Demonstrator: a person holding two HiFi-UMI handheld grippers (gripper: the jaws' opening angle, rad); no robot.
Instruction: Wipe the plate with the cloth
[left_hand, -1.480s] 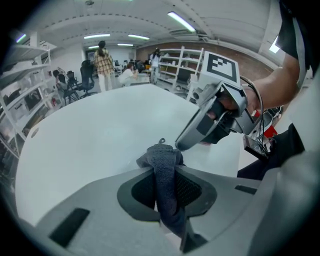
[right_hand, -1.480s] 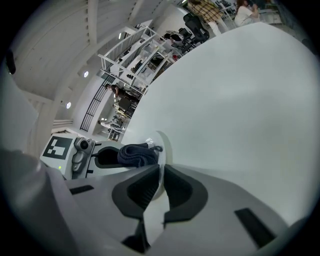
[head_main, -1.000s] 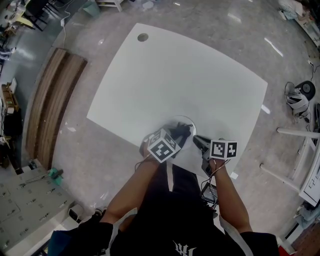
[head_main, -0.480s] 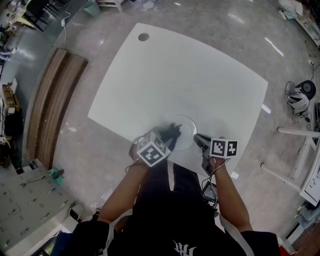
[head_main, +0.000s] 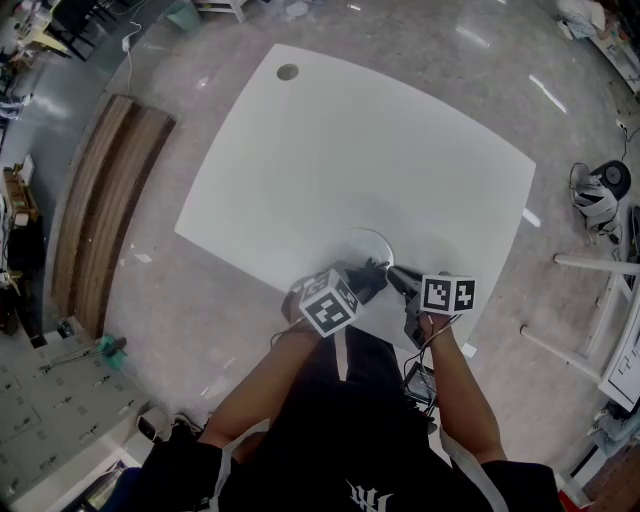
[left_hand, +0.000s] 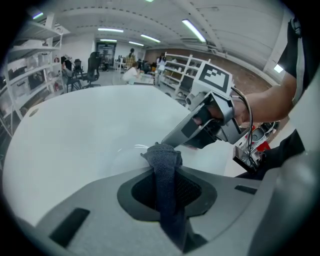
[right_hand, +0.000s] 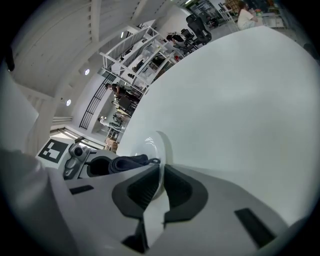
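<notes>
Left gripper (head_main: 366, 272): jaws clamped on a dark blue-grey knit cloth (left_hand: 164, 167). Right gripper (head_main: 393, 278): jaws pinched on the rim of a round white plate (right_hand: 150, 145). Bare left forearm (head_main: 262, 380) and right forearm (head_main: 465, 395) reach forward, gripper tips nearly meeting.

Cloth (left_hand: 164, 165): dark blue-grey, fine knit texture. Plate (right_hand: 150, 146): glossy white. Table (head_main: 350, 150): plain matte white. Left gripper (head_main: 368, 270) and right gripper (head_main: 393, 277): grey shells, black inner pads, each marker cube patterned with black squares on white. Floor (head_main: 200, 330): mottled grey, shiny. Wooden planks (head_main: 105, 200): brown, lengthwise stripes.
</notes>
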